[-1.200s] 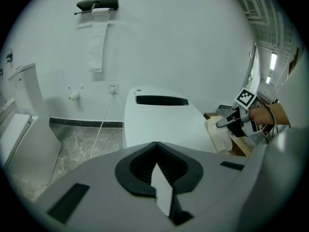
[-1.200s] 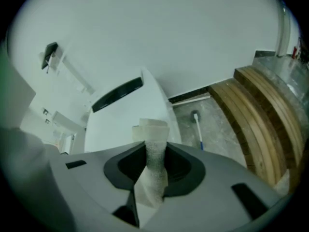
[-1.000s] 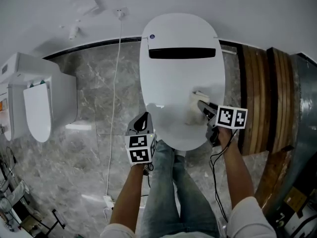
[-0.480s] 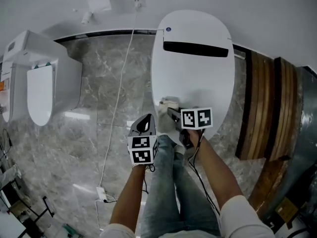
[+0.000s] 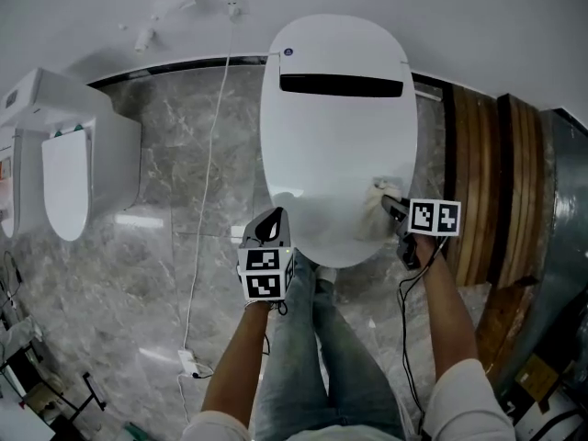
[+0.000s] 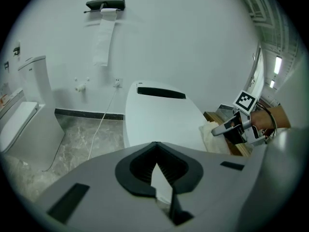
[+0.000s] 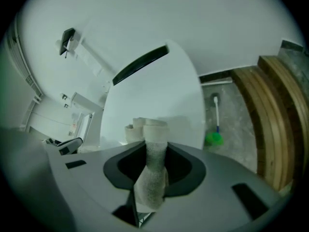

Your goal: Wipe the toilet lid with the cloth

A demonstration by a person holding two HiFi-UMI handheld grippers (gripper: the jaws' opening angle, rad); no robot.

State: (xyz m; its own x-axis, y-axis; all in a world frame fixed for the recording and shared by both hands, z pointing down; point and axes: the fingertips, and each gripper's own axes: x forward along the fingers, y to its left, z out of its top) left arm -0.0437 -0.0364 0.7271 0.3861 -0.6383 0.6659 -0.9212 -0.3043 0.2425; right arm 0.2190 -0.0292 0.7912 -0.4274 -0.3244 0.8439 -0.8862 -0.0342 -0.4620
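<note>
Firmly in right gripper (image 7: 153, 154): the cloth (image 7: 150, 185)

White cloth (image 5: 379, 211) on closed lid (image 5: 335, 136)

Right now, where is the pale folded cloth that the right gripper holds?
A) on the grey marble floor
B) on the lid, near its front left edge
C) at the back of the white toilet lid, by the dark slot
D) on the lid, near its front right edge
D: in the head view the pale folded cloth, clamped in the right gripper, lies on the white toilet lid by its front right edge.
</note>
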